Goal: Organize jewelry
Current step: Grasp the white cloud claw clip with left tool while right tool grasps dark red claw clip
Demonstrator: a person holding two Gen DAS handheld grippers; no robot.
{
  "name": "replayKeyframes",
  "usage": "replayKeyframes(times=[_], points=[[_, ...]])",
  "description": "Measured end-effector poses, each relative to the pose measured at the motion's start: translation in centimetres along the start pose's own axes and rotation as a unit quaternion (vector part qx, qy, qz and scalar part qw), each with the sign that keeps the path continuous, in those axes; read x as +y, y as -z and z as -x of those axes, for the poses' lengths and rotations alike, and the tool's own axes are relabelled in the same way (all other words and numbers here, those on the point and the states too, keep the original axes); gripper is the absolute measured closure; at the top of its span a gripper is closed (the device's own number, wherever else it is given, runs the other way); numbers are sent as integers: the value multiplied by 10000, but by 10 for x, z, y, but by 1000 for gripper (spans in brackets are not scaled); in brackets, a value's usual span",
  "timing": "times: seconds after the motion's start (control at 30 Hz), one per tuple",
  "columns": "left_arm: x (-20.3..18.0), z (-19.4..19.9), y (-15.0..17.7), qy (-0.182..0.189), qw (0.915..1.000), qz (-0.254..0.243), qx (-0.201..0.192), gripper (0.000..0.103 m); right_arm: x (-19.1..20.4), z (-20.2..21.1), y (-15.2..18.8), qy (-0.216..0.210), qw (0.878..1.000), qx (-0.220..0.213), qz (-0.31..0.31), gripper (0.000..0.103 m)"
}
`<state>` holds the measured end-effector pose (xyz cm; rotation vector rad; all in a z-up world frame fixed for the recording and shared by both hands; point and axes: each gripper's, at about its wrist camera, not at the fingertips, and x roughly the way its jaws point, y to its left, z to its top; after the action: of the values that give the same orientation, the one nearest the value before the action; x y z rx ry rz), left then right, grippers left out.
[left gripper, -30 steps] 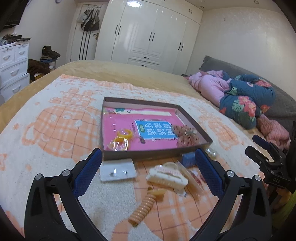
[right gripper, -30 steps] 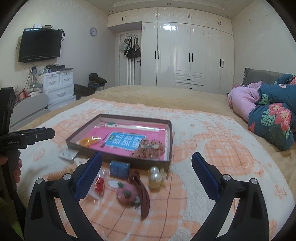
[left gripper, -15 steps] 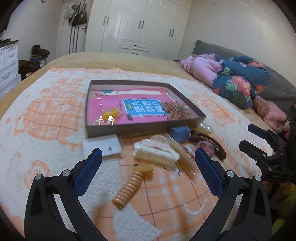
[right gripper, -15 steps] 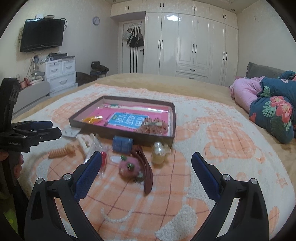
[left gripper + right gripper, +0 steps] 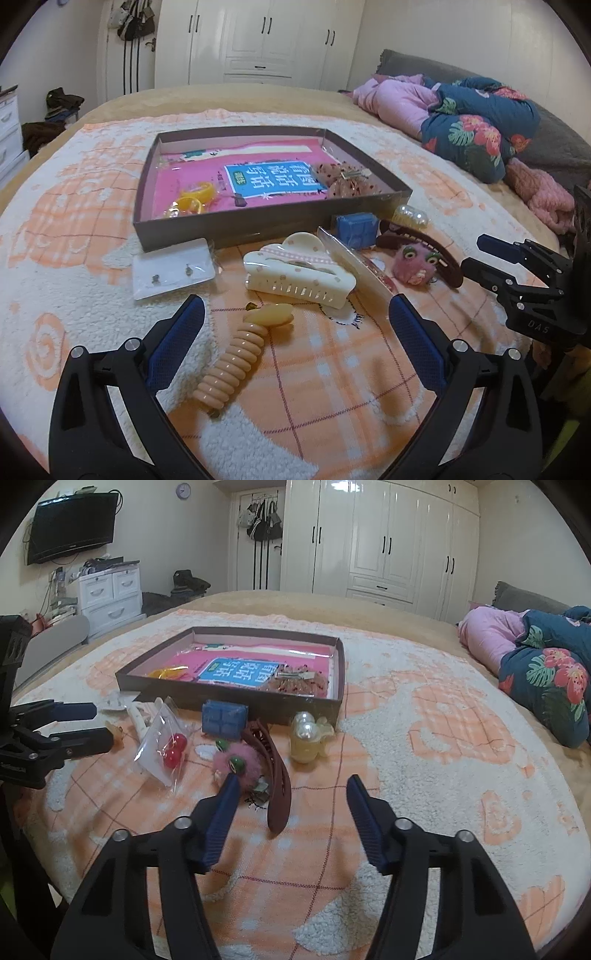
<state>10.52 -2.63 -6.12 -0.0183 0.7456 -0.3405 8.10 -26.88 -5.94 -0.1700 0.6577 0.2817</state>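
Observation:
A shallow brown box (image 5: 258,225) with a pink lining lies on the blanket and holds yellow rings and a speckled bow. In front of it lie an earring card (image 5: 173,267), a cream claw clip (image 5: 295,275), a peach spiral hair tie (image 5: 236,362), a small blue box (image 5: 356,227), a pink fuzzy clip (image 5: 412,264) and a long brown hair clip (image 5: 277,775). My left gripper (image 5: 295,301) hangs open above the spiral tie and the claw clip. My right gripper (image 5: 293,779) is closing its jaws. The brown clip's near end lies between them, untouched.
A bag with red cherry beads (image 5: 166,746) and a pearl ornament (image 5: 306,738) lie near the box (image 5: 236,701). Pink and flowered bedding (image 5: 472,125) is piled at the right. White wardrobes (image 5: 388,539) and a drawer unit (image 5: 110,590) stand behind the bed.
Both grippers have sunk closer to the items on the blanket. The right gripper's jaws have narrowed from wide open to about half. The left jaws stay wide.

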Motion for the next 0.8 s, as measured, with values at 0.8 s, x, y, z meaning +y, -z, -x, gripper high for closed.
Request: replayKeyframes(times=[0.8], points=[[7, -41, -14, 437, 9984, 49, 362, 26, -3, -55, -12, -220, 9982, 558, 31, 86]])
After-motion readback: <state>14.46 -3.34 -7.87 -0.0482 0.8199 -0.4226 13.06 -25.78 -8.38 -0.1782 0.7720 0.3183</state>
